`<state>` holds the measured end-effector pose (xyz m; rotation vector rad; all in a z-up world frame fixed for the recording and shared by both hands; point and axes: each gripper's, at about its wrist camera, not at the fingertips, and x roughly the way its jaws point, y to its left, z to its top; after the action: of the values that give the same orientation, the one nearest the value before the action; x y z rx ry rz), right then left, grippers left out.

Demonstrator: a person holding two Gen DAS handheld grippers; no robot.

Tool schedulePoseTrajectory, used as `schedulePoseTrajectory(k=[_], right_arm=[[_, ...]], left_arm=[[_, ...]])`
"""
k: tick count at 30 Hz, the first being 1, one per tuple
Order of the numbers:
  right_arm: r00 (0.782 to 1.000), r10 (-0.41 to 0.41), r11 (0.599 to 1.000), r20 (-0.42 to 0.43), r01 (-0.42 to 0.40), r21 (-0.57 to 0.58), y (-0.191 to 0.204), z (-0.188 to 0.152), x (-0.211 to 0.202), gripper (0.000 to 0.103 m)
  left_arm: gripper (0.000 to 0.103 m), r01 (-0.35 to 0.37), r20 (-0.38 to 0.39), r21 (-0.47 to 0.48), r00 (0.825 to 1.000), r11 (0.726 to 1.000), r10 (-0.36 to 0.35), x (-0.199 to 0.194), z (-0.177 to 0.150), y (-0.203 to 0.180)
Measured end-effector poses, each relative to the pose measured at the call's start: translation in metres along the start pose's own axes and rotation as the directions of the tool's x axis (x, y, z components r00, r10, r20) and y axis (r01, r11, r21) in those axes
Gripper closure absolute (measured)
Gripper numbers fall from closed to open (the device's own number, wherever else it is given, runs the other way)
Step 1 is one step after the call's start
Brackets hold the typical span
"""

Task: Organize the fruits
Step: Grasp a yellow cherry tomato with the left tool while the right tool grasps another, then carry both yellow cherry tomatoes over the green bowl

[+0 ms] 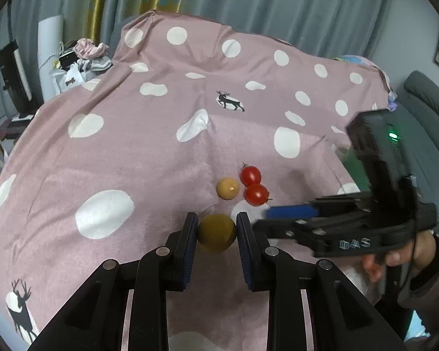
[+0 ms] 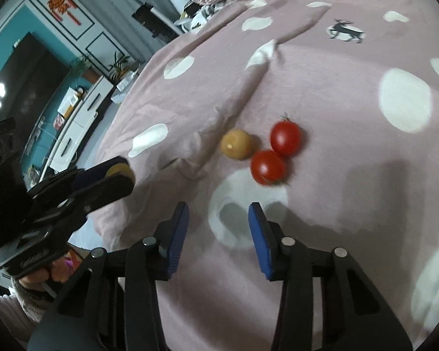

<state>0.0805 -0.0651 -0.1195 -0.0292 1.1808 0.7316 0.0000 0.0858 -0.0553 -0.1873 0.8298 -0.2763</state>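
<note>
Four fruits total on the pink spotted bedspread (image 1: 131,152). Our left gripper (image 1: 216,231) is pinching one yellow-brown round fruit (image 1: 216,235), lifted off the cloth. Just ahead of our right gripper (image 2: 218,213), whose jaws are spread with nothing between them, sit the second yellow-brown fruit (image 2: 237,144) and two cherry tomatoes (image 2: 286,138), touching. We reckon three still need sorting; no bowl in sight.

Left tongs (image 1: 216,231) clamped; right tongs (image 2: 218,222) apparently apart.
</note>
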Motion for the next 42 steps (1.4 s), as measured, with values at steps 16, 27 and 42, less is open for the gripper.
schedulePoseTrajectory(k=[16,27,42], right_arm=[[0.986,-0.167,0.98,-0.023,0.163,-0.111,0.0,0.05,0.03,0.061],[0.985,-0.171,0.975,-0.006,0.168,-0.142,0.009,0.044,0.03,0.074],[0.989,-0.12,0.992,0.084,0.123,-0.032,0.001,-0.032,-0.047,0.074]], left_arm=[[0.076,0.041,0.003,-0.038,0.999,0.998,-0.041,0.007,-0.003,0.021],[0.076,0.047,0.001,-0.032,0.999,0.998,-0.047,0.007,-0.003,0.022],[0.076,0.061,-0.004,0.045,0.998,0.997,-0.061,0.002,0.001,-0.021]])
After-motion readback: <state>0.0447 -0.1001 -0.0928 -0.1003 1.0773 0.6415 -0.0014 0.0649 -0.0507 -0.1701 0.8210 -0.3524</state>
